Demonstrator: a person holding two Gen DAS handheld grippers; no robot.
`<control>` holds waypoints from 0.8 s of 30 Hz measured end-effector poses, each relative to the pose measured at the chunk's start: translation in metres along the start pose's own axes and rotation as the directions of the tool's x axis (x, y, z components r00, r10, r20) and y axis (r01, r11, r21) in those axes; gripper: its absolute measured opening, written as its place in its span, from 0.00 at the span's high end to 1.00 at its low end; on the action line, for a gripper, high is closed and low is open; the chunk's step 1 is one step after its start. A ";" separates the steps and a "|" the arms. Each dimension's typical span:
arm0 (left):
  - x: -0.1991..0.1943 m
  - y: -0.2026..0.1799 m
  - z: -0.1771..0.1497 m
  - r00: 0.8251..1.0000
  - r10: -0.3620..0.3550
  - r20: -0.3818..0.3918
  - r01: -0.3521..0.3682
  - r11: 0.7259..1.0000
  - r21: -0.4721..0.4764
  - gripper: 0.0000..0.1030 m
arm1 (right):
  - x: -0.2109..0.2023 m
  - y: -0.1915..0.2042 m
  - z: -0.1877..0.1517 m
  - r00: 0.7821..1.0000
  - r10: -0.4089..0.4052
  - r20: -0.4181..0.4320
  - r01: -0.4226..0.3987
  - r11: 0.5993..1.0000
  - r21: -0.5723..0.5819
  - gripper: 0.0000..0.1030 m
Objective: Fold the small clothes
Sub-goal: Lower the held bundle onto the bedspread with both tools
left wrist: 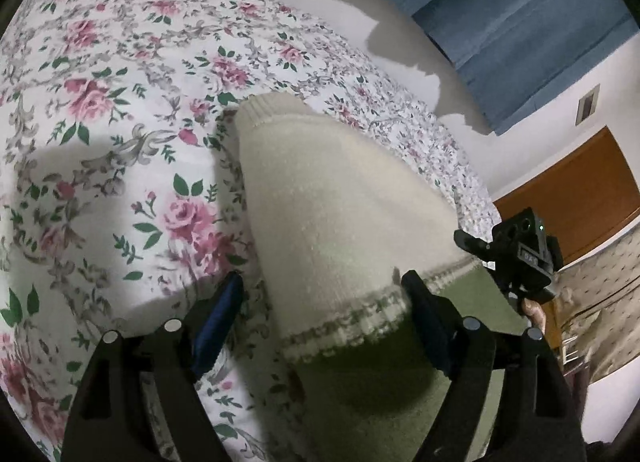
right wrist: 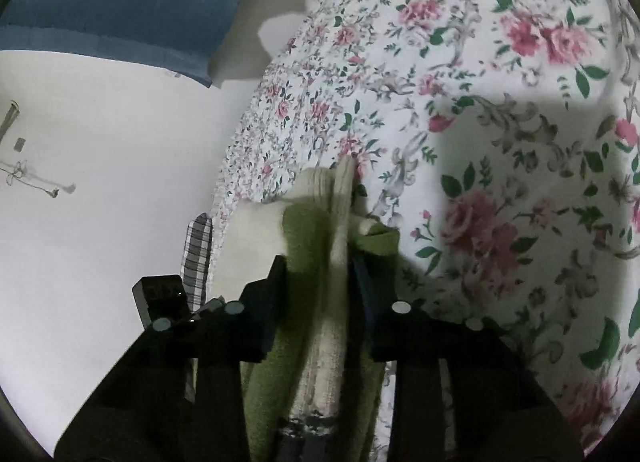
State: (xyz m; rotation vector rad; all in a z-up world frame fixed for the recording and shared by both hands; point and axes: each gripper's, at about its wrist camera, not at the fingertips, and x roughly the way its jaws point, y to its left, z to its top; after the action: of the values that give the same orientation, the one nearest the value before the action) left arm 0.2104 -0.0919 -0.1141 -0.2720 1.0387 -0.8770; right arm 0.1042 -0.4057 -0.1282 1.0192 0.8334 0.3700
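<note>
A small knit garment [left wrist: 332, 202], cream above and green below with a patterned band, lies on the floral bedsheet [left wrist: 120, 142]. My left gripper [left wrist: 322, 284] is open, its fingers wide apart on either side of the patterned band. The left pad stands clear of the cloth's edge. My right gripper [right wrist: 318, 262] is shut on a bunched fold of the same garment [right wrist: 308, 238], with green and cream cloth pinched between its pads. It also appears as a black body [left wrist: 516, 258] at the garment's right edge in the left wrist view. The left gripper's body [right wrist: 160, 294] shows low on the left in the right wrist view.
The floral sheet [right wrist: 500, 142] spreads wide beyond the garment. A checked cloth [right wrist: 196, 250] lies near the bed's edge. A blue curtain [left wrist: 520, 22], a white wall [right wrist: 100, 182] and a brown door [left wrist: 572, 198] stand behind the bed.
</note>
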 end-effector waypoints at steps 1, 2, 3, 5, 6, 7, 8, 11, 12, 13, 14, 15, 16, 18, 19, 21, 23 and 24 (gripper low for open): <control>0.000 -0.001 0.000 1.000 0.004 0.003 -0.004 1.000 0.006 0.22 | -0.002 -0.003 -0.001 1.000 0.010 0.002 -0.010 1.000 0.008 0.70; 0.000 -0.001 0.000 1.000 0.006 0.004 -0.006 1.000 0.010 0.22 | -0.002 -0.006 -0.001 1.000 0.019 0.004 -0.019 1.000 0.016 0.70; 0.001 -0.002 0.000 1.000 0.010 0.008 -0.011 1.000 0.015 0.22 | -0.002 -0.007 -0.001 1.000 0.031 0.006 -0.031 0.999 0.024 0.70; 0.001 -0.003 0.000 1.000 0.015 0.013 -0.015 1.000 0.019 0.22 | -0.003 -0.009 -0.003 0.999 0.034 0.012 -0.034 0.999 0.022 0.70; 0.001 -0.003 0.000 1.000 0.016 0.014 -0.016 1.000 0.020 0.22 | -0.003 -0.007 -0.002 0.999 0.038 0.013 -0.038 0.999 0.023 0.70; 0.002 -0.003 0.000 1.000 0.018 0.014 -0.018 1.000 0.022 0.22 | -0.002 -0.007 -0.002 0.999 0.039 0.012 -0.040 0.999 0.023 0.70; 0.002 -0.003 0.001 1.000 0.019 0.015 -0.020 1.000 0.022 0.22 | 0.001 -0.006 0.000 0.999 0.040 0.013 -0.040 0.999 0.025 0.70; 0.000 -0.003 -0.001 1.000 0.018 0.017 -0.018 1.000 0.024 0.22 | 0.002 -0.006 0.000 0.999 0.041 0.013 -0.041 0.999 0.027 0.70; 0.000 -0.003 -0.001 1.000 0.018 0.017 -0.018 1.000 0.025 0.22 | 0.002 -0.007 0.001 0.999 0.043 0.011 -0.043 0.999 0.027 0.70; 0.001 -0.003 -0.001 1.000 0.019 0.018 -0.019 0.999 0.025 0.22 | 0.002 -0.007 0.001 0.999 0.044 0.012 -0.044 0.999 0.027 0.70; 0.001 -0.003 -0.001 1.000 0.020 0.018 -0.021 0.999 0.027 0.22 | 0.002 -0.007 0.001 0.999 0.045 0.012 -0.045 0.999 0.028 0.70; 0.001 -0.003 -0.001 1.000 0.022 0.019 -0.023 0.999 0.029 0.22 | 0.002 -0.007 0.001 0.999 0.045 0.012 -0.046 0.999 0.027 0.69; 0.000 -0.003 -0.001 1.000 0.023 0.019 -0.023 0.999 0.029 0.22 | 0.002 -0.007 0.001 0.999 0.045 0.012 -0.045 0.999 0.025 0.69; 0.001 -0.003 0.000 1.000 0.024 0.018 -0.025 0.999 0.028 0.22 | 0.001 -0.008 0.001 0.999 0.041 0.016 -0.042 0.999 0.024 0.68; 0.001 -0.003 0.000 0.999 0.026 0.019 -0.027 0.999 0.029 0.22 | 0.001 -0.008 0.001 0.999 0.039 0.017 -0.039 0.999 0.023 0.68; 0.000 -0.004 0.000 0.999 0.034 0.021 -0.035 0.999 0.033 0.22 | 0.000 -0.006 0.001 0.999 0.032 0.023 -0.032 0.999 0.017 0.65; 0.000 -0.005 0.000 0.999 0.047 0.021 -0.048 0.998 0.036 0.22 | 0.000 -0.005 0.001 0.999 0.025 0.024 -0.026 1.000 0.013 0.64; -0.001 -0.005 0.000 0.999 0.050 0.021 -0.051 0.998 0.036 0.22 | 0.000 -0.005 0.001 0.999 0.023 0.025 -0.024 1.000 0.013 0.63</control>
State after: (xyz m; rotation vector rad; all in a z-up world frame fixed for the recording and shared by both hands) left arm 0.2078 -0.0948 -0.1107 -0.2230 1.0056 -0.8453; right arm 0.1041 -0.4084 -0.1321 1.0448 0.8027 0.3713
